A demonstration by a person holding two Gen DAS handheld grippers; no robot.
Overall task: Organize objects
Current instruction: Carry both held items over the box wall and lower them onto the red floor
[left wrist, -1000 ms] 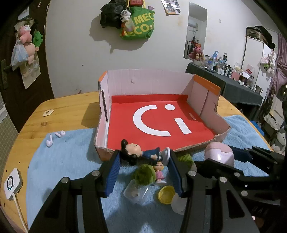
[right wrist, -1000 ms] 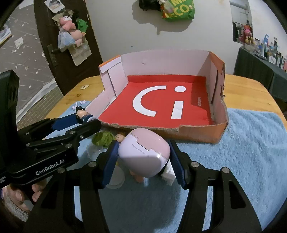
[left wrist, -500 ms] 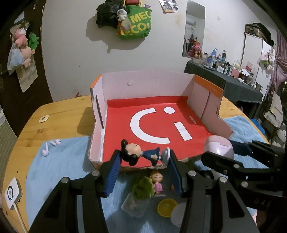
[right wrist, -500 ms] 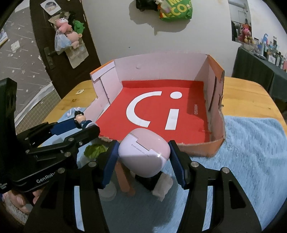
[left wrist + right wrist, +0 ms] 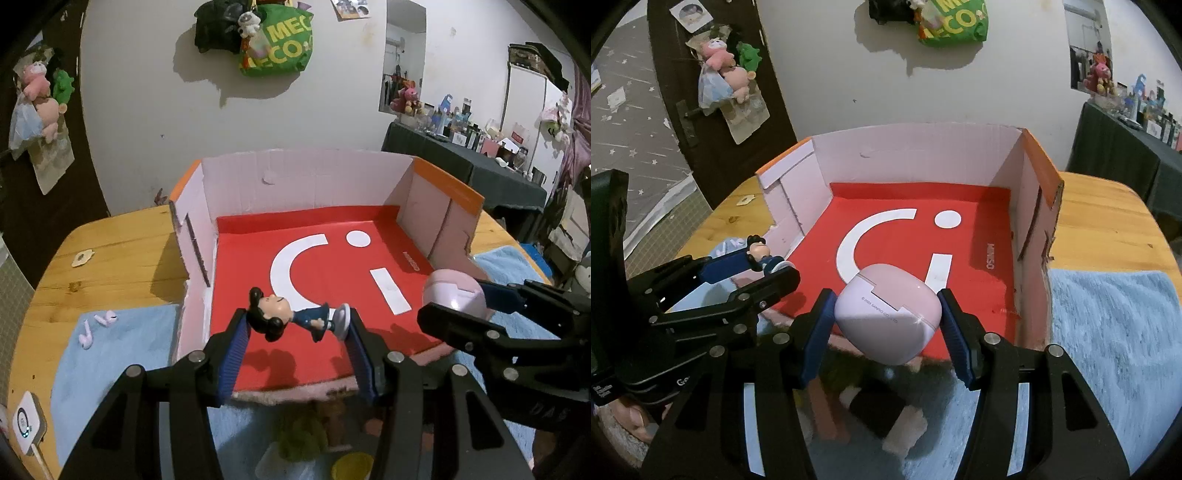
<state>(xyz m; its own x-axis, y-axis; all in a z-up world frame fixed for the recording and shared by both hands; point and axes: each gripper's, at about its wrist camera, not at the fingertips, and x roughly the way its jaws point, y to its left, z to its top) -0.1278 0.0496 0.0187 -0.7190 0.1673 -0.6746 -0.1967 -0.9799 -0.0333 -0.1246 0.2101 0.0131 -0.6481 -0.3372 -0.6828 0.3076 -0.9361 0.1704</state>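
I have both tools over the near edge of the cardboard box (image 5: 306,184), a shallow open carton with pale inner walls, orange rims and a red floor printed with a white curve, dot and bar. Nothing rests on that floor as far as I can see; its near wall is low and torn.

My left gripper (image 5: 295,345) is clamped on a small figurine (image 5: 291,314) with black hair buns and a dark blue outfit. It lies crosswise between the blue pads, head against the left pad and round base against the right, held in the air above the front of the red floor. In the right wrist view the same figurine (image 5: 762,254) shows at the box's left front corner.

My right gripper (image 5: 886,325) is closed on a pink earbud case (image 5: 886,314), lid seam facing the camera, pads pressing on both sides. It hangs above the box's near edge.

The box stands on a wooden table (image 5: 110,251), its near edge over a light blue towel (image 5: 122,350). Two loose pink earbuds (image 5: 98,326) lie on the towel left of the box. Below the grippers, outside the box, sit a green leafy item (image 5: 299,439), a yellow lid (image 5: 351,467) and what may be another small doll, too blurred to be sure. A white charger (image 5: 27,422) lies at the table's left edge.
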